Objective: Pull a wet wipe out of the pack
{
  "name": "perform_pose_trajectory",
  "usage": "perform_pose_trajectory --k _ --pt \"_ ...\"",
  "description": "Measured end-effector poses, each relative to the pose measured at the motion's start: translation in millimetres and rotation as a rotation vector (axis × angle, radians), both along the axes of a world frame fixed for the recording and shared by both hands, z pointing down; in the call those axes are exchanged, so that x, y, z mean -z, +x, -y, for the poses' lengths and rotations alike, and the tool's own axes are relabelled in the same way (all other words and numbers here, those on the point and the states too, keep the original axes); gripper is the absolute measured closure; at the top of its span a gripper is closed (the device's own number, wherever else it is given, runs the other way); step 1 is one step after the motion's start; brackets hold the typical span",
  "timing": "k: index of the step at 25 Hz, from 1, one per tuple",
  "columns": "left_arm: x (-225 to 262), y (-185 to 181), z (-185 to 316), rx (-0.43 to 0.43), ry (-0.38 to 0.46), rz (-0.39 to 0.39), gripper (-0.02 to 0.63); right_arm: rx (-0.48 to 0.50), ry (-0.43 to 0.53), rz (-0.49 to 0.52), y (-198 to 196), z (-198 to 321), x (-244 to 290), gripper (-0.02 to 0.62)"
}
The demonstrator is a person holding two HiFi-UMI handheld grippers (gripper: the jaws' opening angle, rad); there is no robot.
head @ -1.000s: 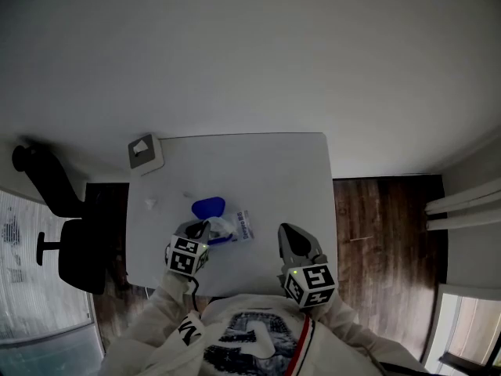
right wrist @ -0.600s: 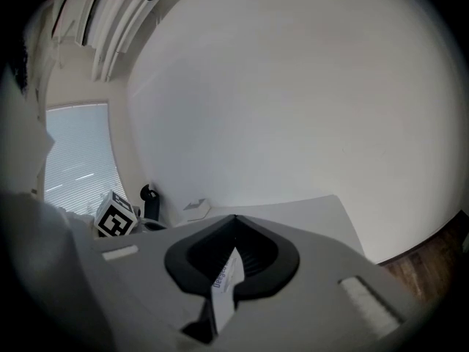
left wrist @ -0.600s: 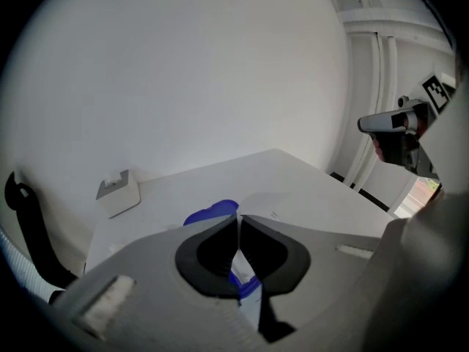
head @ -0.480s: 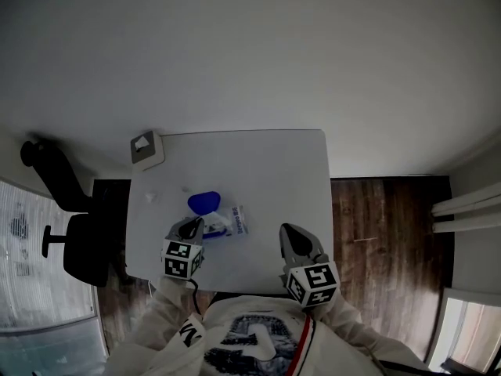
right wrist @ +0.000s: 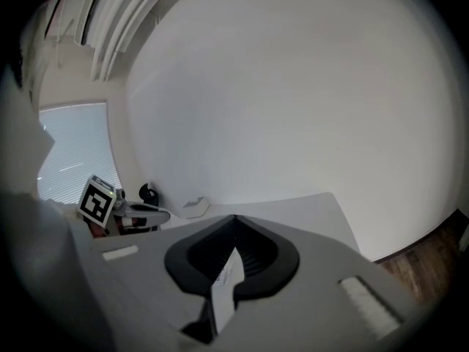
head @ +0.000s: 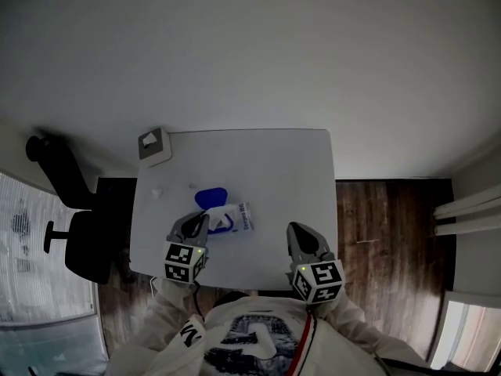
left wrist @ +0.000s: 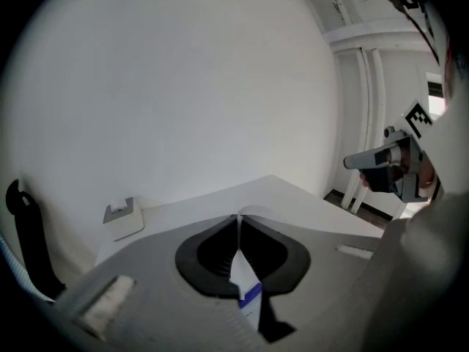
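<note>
With jaws of the left gripper (left wrist: 238,218) shut tight, pinching a white wet wipe (left wrist: 240,271) beside the pack (head: 239,219); with those of the right gripper (right wrist: 234,218), clamping a printed white slip (right wrist: 226,284) over the tabletop (head: 274,171).

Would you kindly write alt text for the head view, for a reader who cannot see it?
Seen from above, a person holds the left tongs at an open wet wipe pack with a blue lid on a white table, the right tongs held apart near its front edge. A black chair stands left.
</note>
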State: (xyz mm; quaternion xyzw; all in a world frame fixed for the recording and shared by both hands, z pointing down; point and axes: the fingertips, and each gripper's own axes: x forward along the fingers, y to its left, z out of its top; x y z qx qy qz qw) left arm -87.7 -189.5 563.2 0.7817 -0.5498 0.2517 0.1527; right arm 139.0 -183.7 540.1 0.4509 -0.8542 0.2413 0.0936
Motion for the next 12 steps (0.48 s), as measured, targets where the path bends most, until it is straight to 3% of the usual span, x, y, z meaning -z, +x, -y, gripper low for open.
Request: perform_pose_trajectory --k 12 --pt "57.3 -16.3 -57.9 0.003 0.162 -0.165 0.600 -0.036 0.048 -0.027 -38.8 -58.4 23.5 0.591"
